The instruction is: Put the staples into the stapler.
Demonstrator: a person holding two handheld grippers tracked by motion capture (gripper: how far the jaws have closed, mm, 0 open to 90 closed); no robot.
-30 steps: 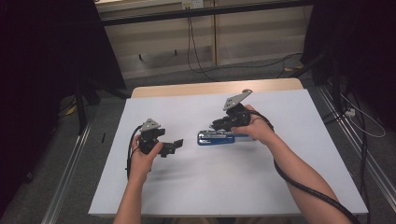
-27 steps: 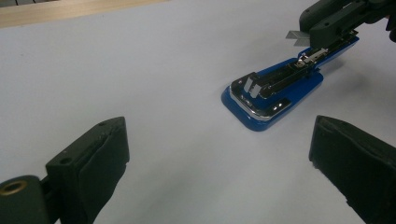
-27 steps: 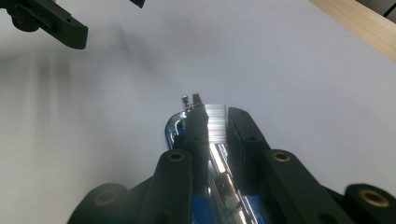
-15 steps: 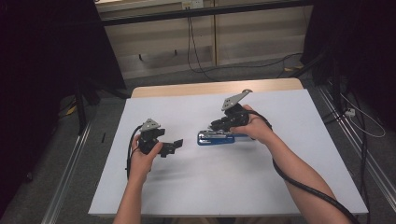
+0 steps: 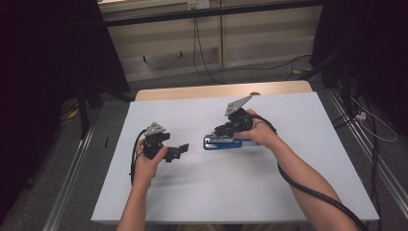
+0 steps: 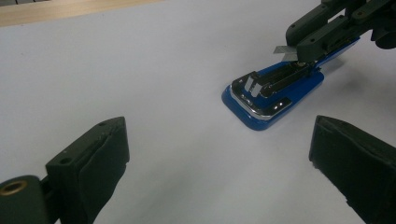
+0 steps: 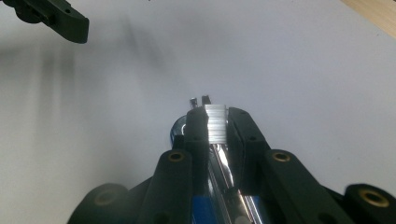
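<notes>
On the white counter (image 5: 231, 192), near its middle, a blue stapler (image 5: 222, 142) lying flat with its top swung open and the chrome magazine exposed; long axis running three to nine o'clock in the high view, rounded chrome nose toward nine; in the left gripper view (image 6: 273, 95), at about two o'clock from centre, nose toward seven. Above its three o'clock end, the right gripper (image 5: 225, 131), held in the right hand (image 5: 257, 132), tilted down over the stapler; jaws pinching a silver strip of staples (image 7: 215, 125) just over the open magazine, pads pressed on both sides of the strip, strip end also visible (image 6: 285, 51) at the jaw tips in the left gripper view. At nine o'clock from the stapler, apart from it, the left gripper (image 5: 179, 150) in the left hand (image 5: 146, 163), pointing toward three o'clock at the stapler's nose; jaws spread wide, nothing between them but bare counter. Black cable (image 5: 312, 190) trailing along the right forearm toward five o'clock; bare wooden edge of the counter (image 5: 221, 90) at twelve o'clock beyond the white sheet.
</notes>
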